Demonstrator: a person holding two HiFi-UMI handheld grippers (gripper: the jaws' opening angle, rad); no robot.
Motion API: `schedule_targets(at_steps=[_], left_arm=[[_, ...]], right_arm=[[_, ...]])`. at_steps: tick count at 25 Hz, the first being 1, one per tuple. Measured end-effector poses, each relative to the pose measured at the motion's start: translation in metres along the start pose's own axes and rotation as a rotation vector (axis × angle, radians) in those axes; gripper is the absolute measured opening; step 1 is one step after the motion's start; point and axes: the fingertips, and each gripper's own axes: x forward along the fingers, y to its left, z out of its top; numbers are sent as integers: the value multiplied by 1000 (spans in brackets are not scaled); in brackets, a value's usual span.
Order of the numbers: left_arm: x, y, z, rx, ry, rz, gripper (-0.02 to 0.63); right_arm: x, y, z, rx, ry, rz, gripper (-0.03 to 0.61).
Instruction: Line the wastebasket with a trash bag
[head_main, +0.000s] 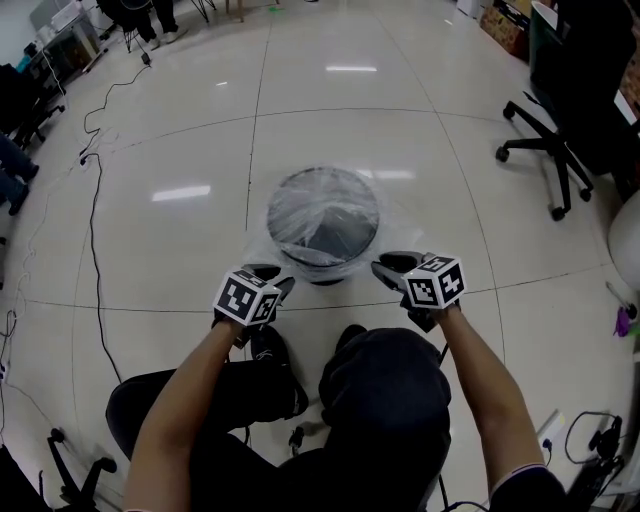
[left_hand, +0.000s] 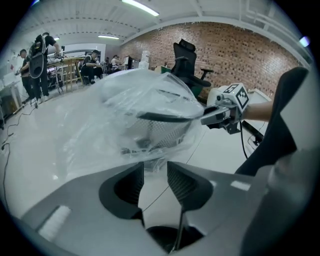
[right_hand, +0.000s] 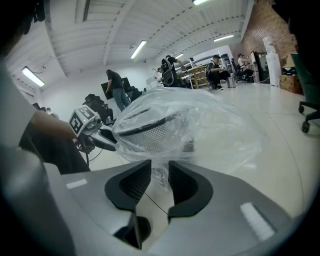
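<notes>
Two grippers (left_hand: 155, 169) (right_hand: 159, 166), jaws apart, at bag (head_main: 320, 222).

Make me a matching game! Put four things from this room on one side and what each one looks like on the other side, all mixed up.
Things:
1. wastebasket
2. trash bag
3. office chair
4. cable

Looks:
A. thin dark line snaking along the floor at the left
B. clear and crinkly
C. round, black mesh
D. black, on wheels, at the right

Pairs: 1-C, 2-B, 3-D, 4-A
</notes>
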Motion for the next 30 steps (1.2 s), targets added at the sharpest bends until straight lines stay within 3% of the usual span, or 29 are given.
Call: schedule_targets(at_steps=[7, 12, 15, 23, 28, 30], left_arm=[[-48, -20, 7, 62, -66, 24, 152], [-82, -6, 44, 102, -187, 153, 147], [-95, 8, 64, 140, -219, 246, 147], [-74, 40, 67, 208, -108, 317, 152], [-45, 56, 63, 241, -46, 290, 152], [-36, 58, 62, 255, -21, 275, 149]], right_arm=[[-36, 15, 10, -23, -52, -18, 104], [-57, 14, 47, -81, -121, -74, 98], [-66, 5, 70, -125, -147, -129, 100], [-54, -31, 92, -246, -83, -256, 178], [-29, -52, 91, -288, -9, -266, 171], [-22, -58, 92, -295, 7, -266, 108]])
